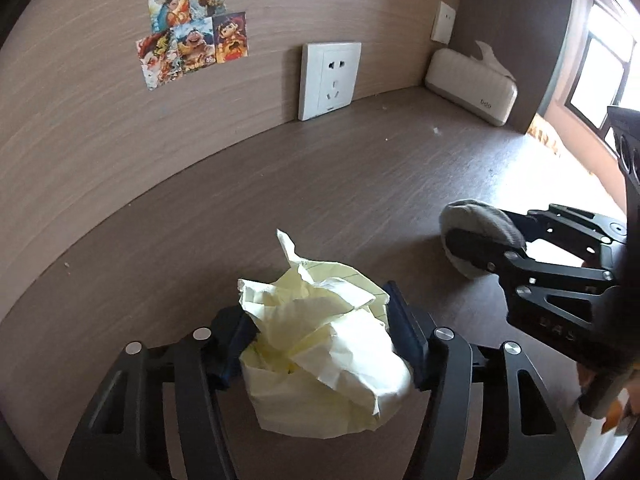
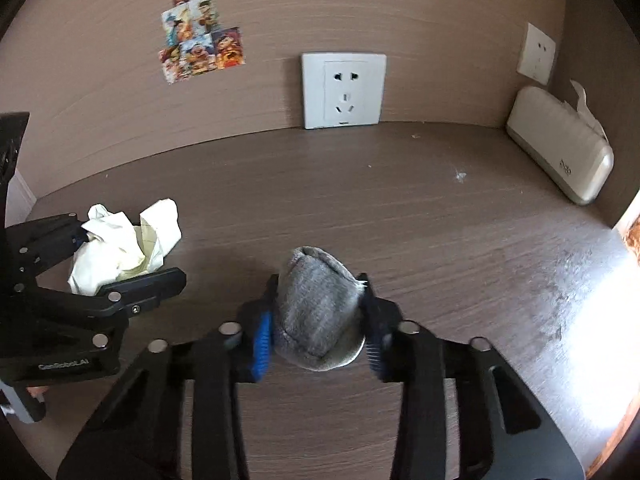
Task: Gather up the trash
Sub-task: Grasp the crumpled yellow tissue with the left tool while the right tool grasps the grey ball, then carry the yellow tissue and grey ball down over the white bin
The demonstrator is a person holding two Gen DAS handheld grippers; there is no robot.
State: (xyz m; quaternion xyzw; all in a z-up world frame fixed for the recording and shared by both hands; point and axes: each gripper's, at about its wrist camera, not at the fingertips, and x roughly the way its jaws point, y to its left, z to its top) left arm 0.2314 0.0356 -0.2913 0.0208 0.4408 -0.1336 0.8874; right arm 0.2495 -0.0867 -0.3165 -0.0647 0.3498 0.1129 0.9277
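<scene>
My left gripper is shut on a crumpled ball of pale yellow paper, held between its blue-padded fingers over the brown desk. In the right wrist view the paper and left gripper show at the left. My right gripper is shut on a rolled grey sock close above the desk. In the left wrist view the sock and right gripper show at the right.
A white wall socket sits on the back panel, with cartoon stickers up left. A beige tissue box lies in the back right corner, a second socket above it. Small crumbs dot the desk. A bright window is at far right.
</scene>
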